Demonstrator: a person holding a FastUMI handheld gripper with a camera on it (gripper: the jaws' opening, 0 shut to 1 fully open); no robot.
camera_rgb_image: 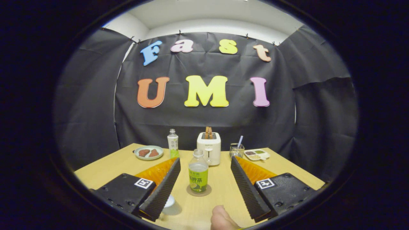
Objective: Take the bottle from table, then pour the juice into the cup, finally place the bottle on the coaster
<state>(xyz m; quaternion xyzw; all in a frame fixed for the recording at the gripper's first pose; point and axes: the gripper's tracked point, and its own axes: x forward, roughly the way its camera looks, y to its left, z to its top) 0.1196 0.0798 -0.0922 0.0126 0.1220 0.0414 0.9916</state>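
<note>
A small juice bottle (198,174) with a green label and no cap stands upright on a round brown coaster (207,193) on the wooden table (220,188). It sits between my two fingers, nearer the left one, and neither finger touches it. My gripper (205,162) is open wide, its ribbed black fingers (163,188) on either side of the bottle. A white cup (169,202) peeks out from under the left finger, mostly hidden. A person's fingertip (222,218) shows close below, between the fingers.
Beyond the bottle stands a white toaster (209,147) with toast in it. Left of it are a second, capped bottle (173,143) and a green plate (149,152) with two brown pieces. To the right are a glass holder with a straw (236,149) and a divided snack tray (257,154).
</note>
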